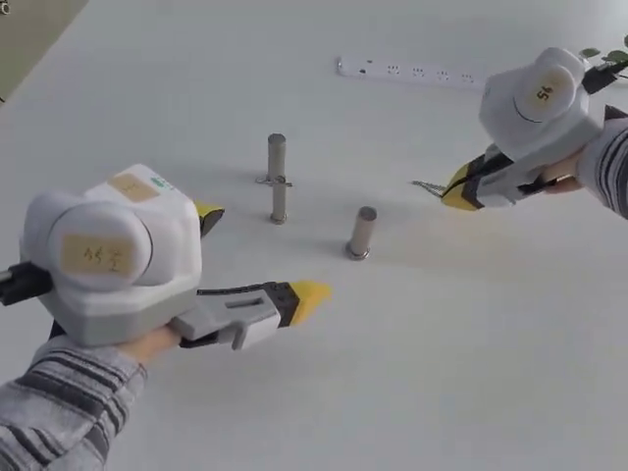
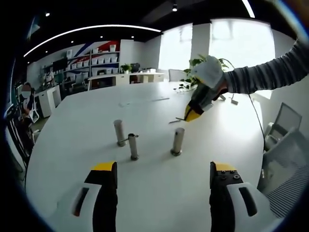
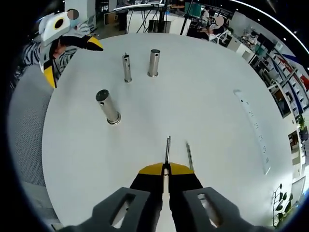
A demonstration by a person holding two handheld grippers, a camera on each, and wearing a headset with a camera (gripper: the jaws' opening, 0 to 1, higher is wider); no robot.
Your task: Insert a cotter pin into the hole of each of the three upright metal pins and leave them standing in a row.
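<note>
The right gripper [image 3: 165,169] is closed on a cotter pin [image 3: 167,149] that points forward. The nearest metal pin [image 3: 107,107] stands upright, ahead and to its left. The left gripper [image 2: 163,166] is open and empty.

The right gripper [image 1: 453,191] carries a round tan sticker [image 1: 543,93] on its white housing, with two handwritten digits that look like "54", turned sideways in the head view. The left gripper [image 1: 257,255] has a similar tan label [image 1: 95,257] with handwritten marks too faint to read. A smaller tan patch [image 1: 134,185] on its top shows nothing legible.
</note>
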